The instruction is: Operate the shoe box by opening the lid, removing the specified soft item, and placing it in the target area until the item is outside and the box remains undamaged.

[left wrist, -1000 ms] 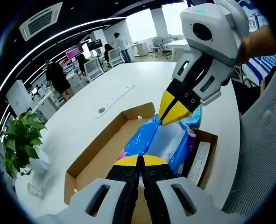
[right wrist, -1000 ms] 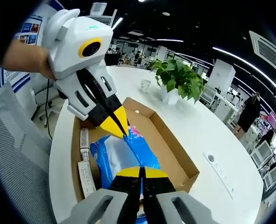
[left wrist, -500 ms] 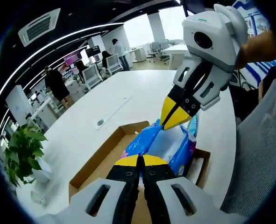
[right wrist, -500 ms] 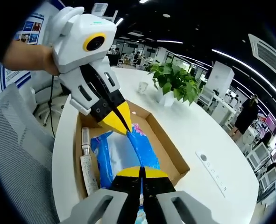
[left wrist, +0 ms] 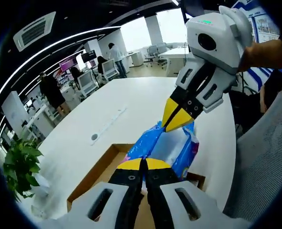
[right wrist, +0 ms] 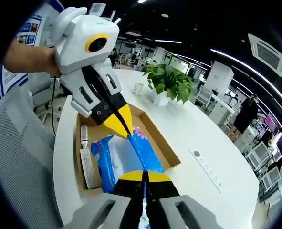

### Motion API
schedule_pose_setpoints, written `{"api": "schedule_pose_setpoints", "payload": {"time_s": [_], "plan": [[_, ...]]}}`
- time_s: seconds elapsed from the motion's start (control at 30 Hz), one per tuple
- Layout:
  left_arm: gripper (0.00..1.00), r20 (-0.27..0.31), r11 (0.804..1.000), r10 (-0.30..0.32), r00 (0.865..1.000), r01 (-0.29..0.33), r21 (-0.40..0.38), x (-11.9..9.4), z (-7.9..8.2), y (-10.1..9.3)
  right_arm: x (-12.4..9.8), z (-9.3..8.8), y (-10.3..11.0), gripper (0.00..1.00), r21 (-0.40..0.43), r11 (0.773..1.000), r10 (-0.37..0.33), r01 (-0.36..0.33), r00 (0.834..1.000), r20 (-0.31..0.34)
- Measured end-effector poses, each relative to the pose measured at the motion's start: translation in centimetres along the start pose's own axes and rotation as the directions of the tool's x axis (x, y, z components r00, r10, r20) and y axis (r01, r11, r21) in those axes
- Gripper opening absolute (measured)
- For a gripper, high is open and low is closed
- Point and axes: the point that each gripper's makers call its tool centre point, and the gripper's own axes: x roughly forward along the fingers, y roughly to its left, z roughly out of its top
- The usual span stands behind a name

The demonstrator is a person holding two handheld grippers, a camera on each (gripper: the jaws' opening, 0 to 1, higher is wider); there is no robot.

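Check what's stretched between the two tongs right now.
The blue soft pack, pinched at opposite ends by left tongs and right tongs, above the open box, in the right gripper view.

the soft blue plastic pack (left wrist: 172, 145) has risen with both claws since a second ago and now hangs higher above the open brown cardboard box (right wrist: 150, 129). in the right gripper view the box looks smaller and further below the yellow-tipped right gripper (right wrist: 143, 175) than before.
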Motion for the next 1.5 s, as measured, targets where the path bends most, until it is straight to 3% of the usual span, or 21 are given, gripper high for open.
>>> {"api": "schedule_pose_setpoints", "payload": {"time_s": [0.9, 1.5], "plan": [[0.00, -0.001, 0.990, -0.128, 0.992, 0.128, 0.052, 6.8, 6.0, -5.1, -5.8, -6.9, -5.0, 0.00, 0.053, 0.995, -0.085, 0.090, 0.993, -0.079], [0.00, -0.011, 0.976, -0.205, 0.979, 0.205, 0.070, 11.2, 8.4, -7.7, -8.1, -11.1, -8.1, 0.00, 0.091, 0.986, -0.127, 0.138, 0.984, -0.124]]}}
